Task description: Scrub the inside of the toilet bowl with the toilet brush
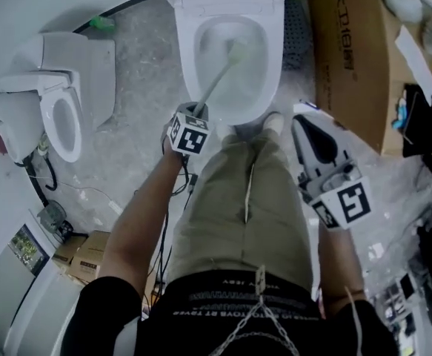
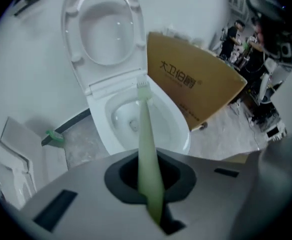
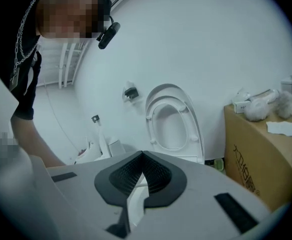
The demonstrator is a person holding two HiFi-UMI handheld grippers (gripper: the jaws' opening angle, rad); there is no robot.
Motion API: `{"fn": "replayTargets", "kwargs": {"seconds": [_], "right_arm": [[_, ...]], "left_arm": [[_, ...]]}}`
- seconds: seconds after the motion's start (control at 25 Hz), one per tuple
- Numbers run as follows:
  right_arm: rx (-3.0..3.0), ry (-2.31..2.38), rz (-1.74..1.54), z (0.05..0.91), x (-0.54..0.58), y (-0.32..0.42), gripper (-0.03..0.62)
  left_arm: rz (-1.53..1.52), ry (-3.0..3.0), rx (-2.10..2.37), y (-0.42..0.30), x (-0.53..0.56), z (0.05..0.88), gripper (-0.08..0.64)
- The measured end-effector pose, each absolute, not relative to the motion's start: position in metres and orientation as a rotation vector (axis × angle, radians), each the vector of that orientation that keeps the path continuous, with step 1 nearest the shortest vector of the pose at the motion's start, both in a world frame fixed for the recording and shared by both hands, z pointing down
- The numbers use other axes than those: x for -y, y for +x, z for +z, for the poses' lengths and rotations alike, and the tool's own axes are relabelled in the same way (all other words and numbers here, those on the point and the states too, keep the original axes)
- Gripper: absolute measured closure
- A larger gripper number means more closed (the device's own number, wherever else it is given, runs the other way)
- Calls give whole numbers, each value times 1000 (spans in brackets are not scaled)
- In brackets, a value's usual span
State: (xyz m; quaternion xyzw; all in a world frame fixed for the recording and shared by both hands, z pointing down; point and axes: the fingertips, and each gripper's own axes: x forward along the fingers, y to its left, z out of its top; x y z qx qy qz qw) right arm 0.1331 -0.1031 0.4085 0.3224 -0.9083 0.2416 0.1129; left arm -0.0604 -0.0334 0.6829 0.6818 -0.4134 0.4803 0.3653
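I record the left claw (image 1: 195, 114) clenched on the pale green brush (image 1: 217, 80) handle, brush head down inside the white bowl (image 1: 201, 47), seat raised, while the right claw (image 1: 313, 136) hangs closed and empty, off to the bowl's right.

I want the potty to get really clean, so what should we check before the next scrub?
1. Left claw shut on the toilet brush: ok.
2. Brush head inside the toilet bowl: ok.
3. Lid raised out of the way: ok.
4. Right claw shut, empty and off to the side of the bowl: ok.
5. Bristles pressing against the bowl wall: cannot tell.
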Motion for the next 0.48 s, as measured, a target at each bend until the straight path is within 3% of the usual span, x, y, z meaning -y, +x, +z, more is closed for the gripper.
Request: {"fn": "replayTargets", "kwargs": {"seconds": [0.48], "right_arm": [[2656, 906, 616, 394, 116, 109, 589]], "left_arm": [[703, 1930, 1494, -58, 61, 507, 558]]}}
